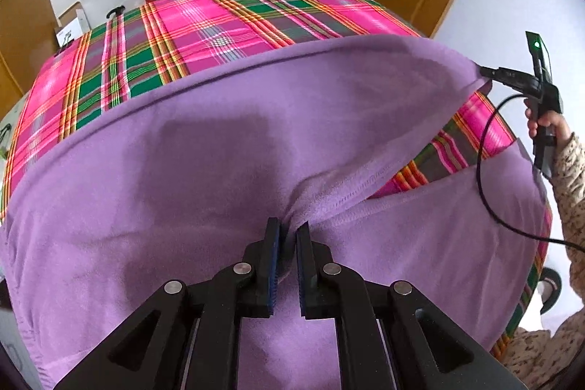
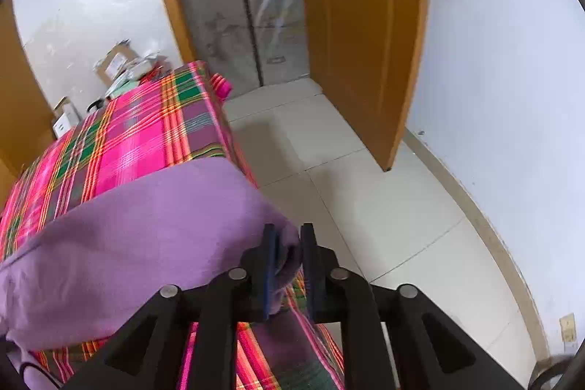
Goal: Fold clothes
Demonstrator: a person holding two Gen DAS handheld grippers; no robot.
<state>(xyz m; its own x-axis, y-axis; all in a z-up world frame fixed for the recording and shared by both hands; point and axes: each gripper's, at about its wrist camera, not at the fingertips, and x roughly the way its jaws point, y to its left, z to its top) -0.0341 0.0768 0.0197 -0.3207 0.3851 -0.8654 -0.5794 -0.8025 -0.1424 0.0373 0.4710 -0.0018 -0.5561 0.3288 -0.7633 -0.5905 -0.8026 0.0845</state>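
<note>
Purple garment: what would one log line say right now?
left hand-held gripper: shut on purple garment | right hand-held gripper: shut on its corner, lifted | plaid cloth: underneath

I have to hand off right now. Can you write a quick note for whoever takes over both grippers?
Left gripper: shut on a pinch of the purple garment near its stitched hem.
Right gripper: shut on the garment's far corner, raised off the plaid sheet.
Garment: spread across the bed, its right part lifted so the sheet shows beneath.
Done: both grips set, fold begun.
Left: probably carry the lifted part over, lay it flat, release, finish folding.
</note>
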